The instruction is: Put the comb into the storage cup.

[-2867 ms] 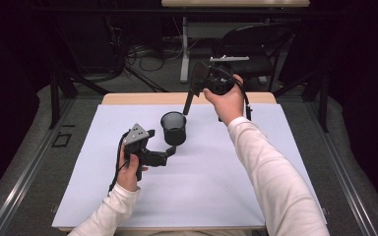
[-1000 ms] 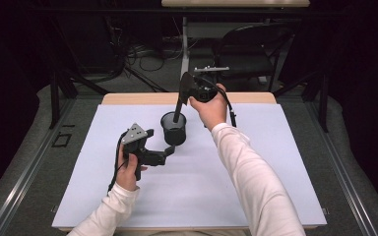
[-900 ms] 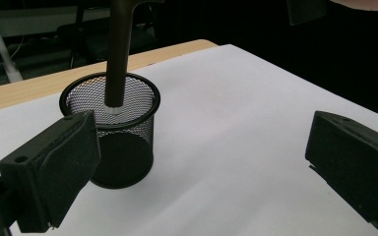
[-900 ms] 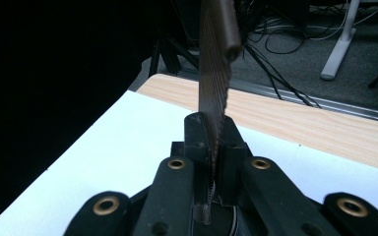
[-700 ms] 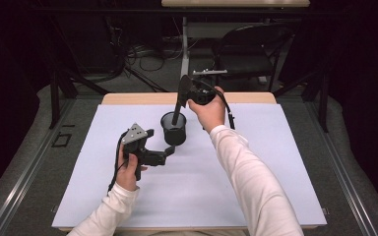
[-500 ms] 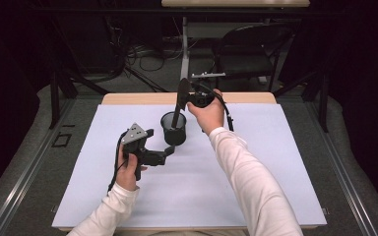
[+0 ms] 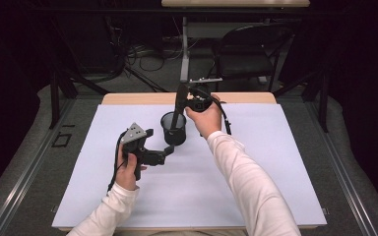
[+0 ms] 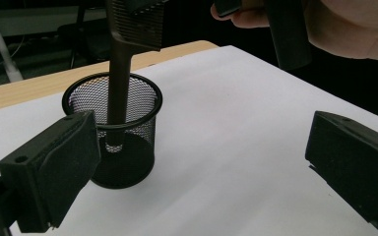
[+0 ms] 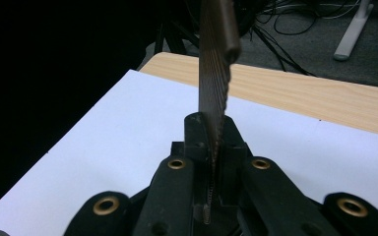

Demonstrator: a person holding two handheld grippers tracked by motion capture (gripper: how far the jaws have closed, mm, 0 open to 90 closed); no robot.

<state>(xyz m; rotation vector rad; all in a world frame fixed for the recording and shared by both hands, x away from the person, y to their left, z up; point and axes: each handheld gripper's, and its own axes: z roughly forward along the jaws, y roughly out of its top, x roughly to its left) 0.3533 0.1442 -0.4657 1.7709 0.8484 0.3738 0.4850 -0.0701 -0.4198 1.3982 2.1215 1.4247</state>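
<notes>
Comb (image 7: 179,102) handle now sits down inside the black mesh cup (image 7: 173,129); a moment ago the comb was higher, with just its tip at the rim. The right tool (image 7: 181,93) is closed tight on the comb's toothed end and has come down a little over the cup. The comb stands almost straight up. The cup stands near the middle of the white tabletop (image 7: 275,162), just where it stood before. The left tool (image 7: 170,149) has stayed in place, its two jaws wide open, one of them just beside the cup.
</notes>
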